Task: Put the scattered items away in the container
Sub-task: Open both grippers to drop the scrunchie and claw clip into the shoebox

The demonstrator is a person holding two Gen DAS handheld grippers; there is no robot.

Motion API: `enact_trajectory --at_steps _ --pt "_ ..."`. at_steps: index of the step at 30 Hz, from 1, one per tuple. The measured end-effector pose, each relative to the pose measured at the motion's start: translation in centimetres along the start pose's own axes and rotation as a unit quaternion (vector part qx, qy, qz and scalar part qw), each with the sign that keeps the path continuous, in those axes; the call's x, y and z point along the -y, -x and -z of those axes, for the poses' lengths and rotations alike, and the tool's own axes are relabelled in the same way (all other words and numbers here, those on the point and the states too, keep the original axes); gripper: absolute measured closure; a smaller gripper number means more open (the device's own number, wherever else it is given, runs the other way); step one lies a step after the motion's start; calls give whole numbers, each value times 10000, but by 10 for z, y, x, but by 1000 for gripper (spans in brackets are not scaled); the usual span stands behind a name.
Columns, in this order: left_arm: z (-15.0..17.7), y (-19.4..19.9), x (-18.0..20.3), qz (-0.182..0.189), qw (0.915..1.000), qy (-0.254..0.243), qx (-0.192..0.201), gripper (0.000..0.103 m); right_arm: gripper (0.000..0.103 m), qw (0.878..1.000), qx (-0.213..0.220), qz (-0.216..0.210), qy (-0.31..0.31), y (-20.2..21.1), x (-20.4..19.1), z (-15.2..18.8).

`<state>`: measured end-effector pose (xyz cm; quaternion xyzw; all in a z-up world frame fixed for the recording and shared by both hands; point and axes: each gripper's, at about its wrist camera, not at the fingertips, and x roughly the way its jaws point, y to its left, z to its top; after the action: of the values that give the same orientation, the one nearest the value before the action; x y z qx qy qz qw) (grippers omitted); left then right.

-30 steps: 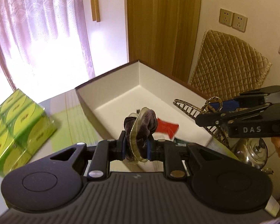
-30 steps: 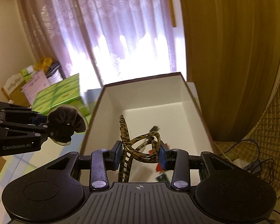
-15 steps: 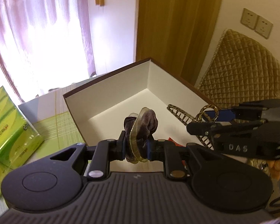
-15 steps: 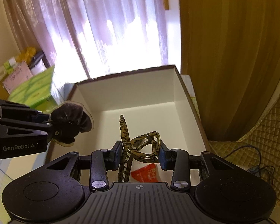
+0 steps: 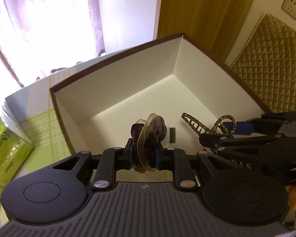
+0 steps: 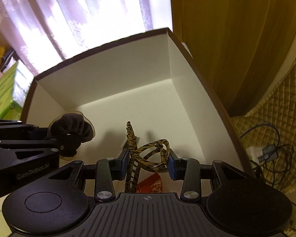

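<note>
A brown-rimmed box with white walls stands open under both grippers. My left gripper is shut on a purple velvet scrunchie with a gold trim, held above the box floor. From the right wrist view the scrunchie and the left gripper hang at the left, inside the rim. My right gripper is shut on a tortoiseshell hair claw, also over the box; the left wrist view shows that claw and the right gripper at the right.
A red packet and a small dark ridged piece lie on the box floor. Green tissue packs stand left of the box on a green checked cloth. A quilted gold cushion and cables are at the right.
Both grippers have moved forward and down, from short of the box to above its floor. The box fills more of each view. Both grips are unchanged.
</note>
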<state>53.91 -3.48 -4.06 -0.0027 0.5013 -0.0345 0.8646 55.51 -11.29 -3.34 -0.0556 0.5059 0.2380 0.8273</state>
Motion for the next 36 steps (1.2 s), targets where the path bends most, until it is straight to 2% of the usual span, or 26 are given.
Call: enact_trajectory --at_steps 5,13,20,23,24,25,26,27,29,34,36 --pt "-2 -19 -3 -88 9997 57 -226 83 61 9999 -19 39 -139 -7 3 1" --pt "-4 -23 2 -147 9997 41 -176 67 61 9997 27 81 -219 -8 9 -2" --pt "-7 -17 0 -166 9997 172 -69 63 61 9997 151 168 -24 -2 3 -1" --pt "-9 -13 0 -135 9997 192 -33 60 61 9999 94 51 22 3 2 1" --pt "-10 -12 0 -130 9997 191 -16 58 58 9999 79 47 53 6 2 2" --pt "-10 -10 1 -154 9997 180 8 55 44 9999 68 99 71 9 2 4" --pt "-11 -8 1 -206 9997 159 28 52 38 9998 68 162 89 7 2 -1" --pt "-10 -7 2 -276 9995 140 46 50 37 9999 49 13 116 9 2 2" --pt "-10 -4 1 -376 9992 120 68 48 34 9999 -9 -10 140 13 0 5" --pt "-5 1 -1 -326 9994 143 31 48 34 9998 -78 -132 99 21 -4 14" --pt "-2 3 1 -337 9994 93 30 46 24 9998 -77 -72 141 27 -7 18"
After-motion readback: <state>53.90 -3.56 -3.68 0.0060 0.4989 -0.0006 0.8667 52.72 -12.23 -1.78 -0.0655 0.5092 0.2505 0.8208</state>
